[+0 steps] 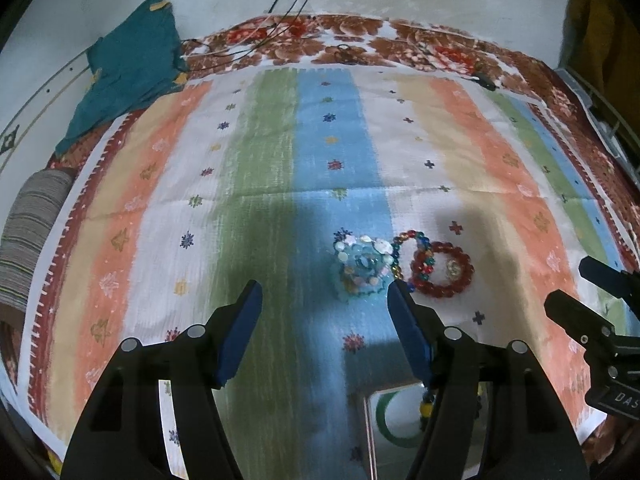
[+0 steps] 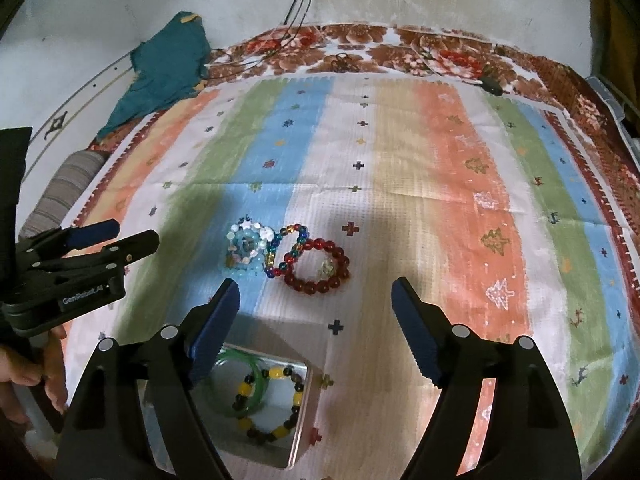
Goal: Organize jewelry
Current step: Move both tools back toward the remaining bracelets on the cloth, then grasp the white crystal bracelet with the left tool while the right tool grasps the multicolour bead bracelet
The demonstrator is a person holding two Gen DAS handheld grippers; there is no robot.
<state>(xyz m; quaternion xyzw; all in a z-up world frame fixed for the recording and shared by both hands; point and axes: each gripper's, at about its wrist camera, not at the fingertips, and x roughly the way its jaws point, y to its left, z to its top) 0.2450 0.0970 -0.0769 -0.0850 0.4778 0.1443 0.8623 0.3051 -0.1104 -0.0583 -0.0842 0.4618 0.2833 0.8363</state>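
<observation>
Three bracelets lie together on the striped cloth (image 2: 400, 184): a pale blue shell one (image 2: 246, 250), a multicoloured bead one (image 2: 298, 229) and a dark red bead one (image 2: 314, 289). My right gripper (image 2: 315, 283) hovers open just in front of the red bracelet (image 1: 440, 292), with nothing between its pads. My left gripper (image 1: 324, 286) is open too, its tips just short of the pale blue bracelet (image 1: 362, 268). An open metal tin (image 2: 302, 420) below the right fingers holds a green bangle (image 2: 240, 384) and a yellow-and-black bead bracelet (image 2: 272, 404). Each gripper shows in the other's view, the left gripper (image 2: 136, 232) and the right gripper (image 1: 568, 282).
A teal cloth (image 2: 168, 68) lies at the back left, and a striped roll (image 1: 28, 236) at the left edge. Thin cables (image 2: 298, 4) run down the wall to the floral sheet (image 2: 360, 48). A small black object (image 2: 492, 86) sits at the back right. A hand (image 2: 24, 376) holds the left gripper.
</observation>
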